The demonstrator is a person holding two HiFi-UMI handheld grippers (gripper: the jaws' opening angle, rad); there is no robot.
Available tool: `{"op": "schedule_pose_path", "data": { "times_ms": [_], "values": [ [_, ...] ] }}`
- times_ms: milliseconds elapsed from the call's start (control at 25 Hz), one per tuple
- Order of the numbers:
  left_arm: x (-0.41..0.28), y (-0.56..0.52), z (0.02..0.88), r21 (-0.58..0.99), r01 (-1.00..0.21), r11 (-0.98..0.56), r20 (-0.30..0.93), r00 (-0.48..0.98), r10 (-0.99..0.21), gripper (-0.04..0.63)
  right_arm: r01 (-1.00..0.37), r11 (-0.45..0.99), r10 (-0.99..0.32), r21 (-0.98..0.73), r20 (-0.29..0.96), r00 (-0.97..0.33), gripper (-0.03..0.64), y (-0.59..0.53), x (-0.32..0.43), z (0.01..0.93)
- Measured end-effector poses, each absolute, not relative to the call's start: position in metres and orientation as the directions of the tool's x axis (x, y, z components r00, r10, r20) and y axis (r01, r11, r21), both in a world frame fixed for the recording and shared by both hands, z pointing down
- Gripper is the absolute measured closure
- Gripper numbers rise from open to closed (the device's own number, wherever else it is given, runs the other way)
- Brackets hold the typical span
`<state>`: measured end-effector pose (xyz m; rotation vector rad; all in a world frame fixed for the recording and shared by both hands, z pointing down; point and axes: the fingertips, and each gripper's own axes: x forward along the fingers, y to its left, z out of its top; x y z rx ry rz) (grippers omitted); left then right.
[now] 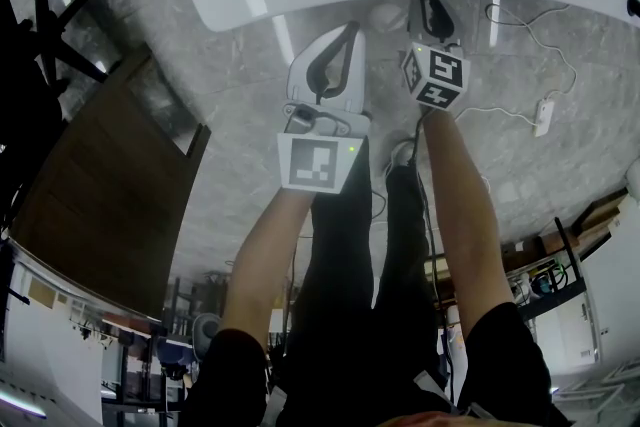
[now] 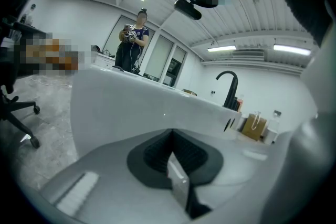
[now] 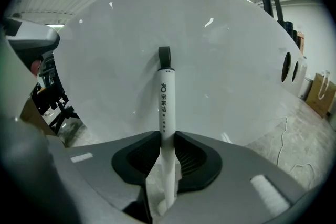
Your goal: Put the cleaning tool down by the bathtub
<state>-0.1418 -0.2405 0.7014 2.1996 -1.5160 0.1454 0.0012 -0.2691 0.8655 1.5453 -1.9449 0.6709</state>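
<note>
The right hand-held gripper point(image 3: 167, 140) is clamped on the cleaning tool point(image 3: 166, 102). Its dark ribbed pads press on either side of the slim white handle, which rises out of the jaws and ends in a small dark hanging loop (there is dark lettering down the shaft). The handle shows against the white outer wall of the bathtub point(image 3: 220, 55); whether it touches that wall I cannot tell, and its lower end is hidden under the jaws.

The left hand-held gripper point(image 2: 173, 157) has its jaws drawn together with nothing between them. It points at the tub's side, and a black tap point(image 2: 229, 87) arches above the far rim.

From the head view, both grippers sit side by side just below the tub's rim, over the grey marbled floor point(image 1: 210, 65). A white cable and power strip point(image 1: 543, 116) lie off to the right.
</note>
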Motion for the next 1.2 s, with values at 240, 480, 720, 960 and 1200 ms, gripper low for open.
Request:
{"op": "schedule_pose_path", "data": {
  "times_ms": [240, 480, 720, 960, 1200],
  "values": [
    [-0.143, -0.240, 0.692, 0.306, -0.908, -0.285, 0.326, 0.381, -0.865, 0.589, -0.980, 0.189, -0.687, -0.056, 0.706, -0.172, 0.469, -0.267, 0.000, 0.858],
    [-0.142, -0.238, 0.676, 0.299, -0.909, -0.289, 0.312, 0.379, -0.871, 0.589, -0.981, 0.185, -0.678, -0.060, 0.715, -0.171, 0.465, -0.263, 0.001, 0.849],
    [-0.141, -0.232, 0.662, 0.294, -0.914, -0.278, 0.305, 0.366, -0.879, 0.589, -0.981, 0.186, -0.671, -0.061, 0.721, -0.172, 0.460, -0.250, 0.009, 0.838],
    [-0.132, -0.218, 0.643, 0.308, -0.912, -0.269, 0.301, 0.362, -0.882, 0.589, -0.981, 0.184, -0.649, -0.055, 0.743, -0.164, 0.518, -0.226, 0.023, 0.819],
    [-0.117, -0.197, 0.618, 0.308, -0.916, -0.255, 0.307, 0.350, -0.885, 0.589, -0.975, 0.208, -0.623, -0.081, 0.757, -0.195, 0.617, -0.199, 0.030, 0.784]
  ]
}}
